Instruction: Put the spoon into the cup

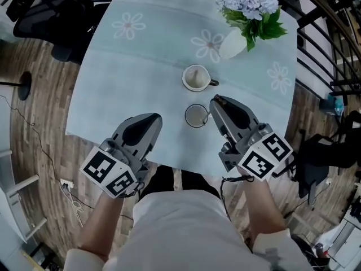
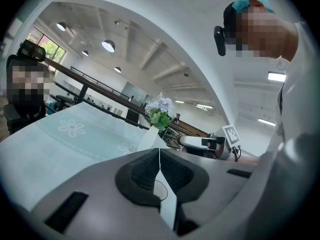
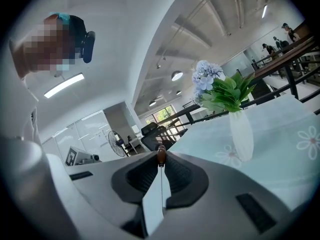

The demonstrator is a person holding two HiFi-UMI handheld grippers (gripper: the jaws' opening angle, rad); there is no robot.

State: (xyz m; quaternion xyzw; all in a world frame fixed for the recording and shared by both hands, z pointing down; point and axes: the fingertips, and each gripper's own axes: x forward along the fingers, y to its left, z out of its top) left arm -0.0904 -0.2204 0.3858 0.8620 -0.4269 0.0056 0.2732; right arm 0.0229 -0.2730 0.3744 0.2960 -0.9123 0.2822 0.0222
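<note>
Two cups stand on the pale blue tablecloth (image 1: 141, 66): a cream cup with a handle (image 1: 197, 77) and, nearer me, a smaller cup (image 1: 196, 116). My right gripper (image 1: 216, 101) is just right of the nearer cup and shut on the spoon. The spoon's brown handle end (image 3: 161, 154) pokes out between the jaws. In the head view a thin shaft (image 1: 207, 117) slants from the jaws down to that cup's rim. The spoon's bowl is hidden. My left gripper (image 1: 151, 119) hovers over the table's near edge, left of the cups, shut and empty (image 2: 160, 159).
A white vase (image 1: 232, 43) of blue flowers (image 1: 250, 2) stands at the table's far right, behind the cups. Dark office chairs (image 1: 48, 13) sit off the far left corner. A black railing (image 1: 324, 44) runs along the right. A wooden floor surrounds the table.
</note>
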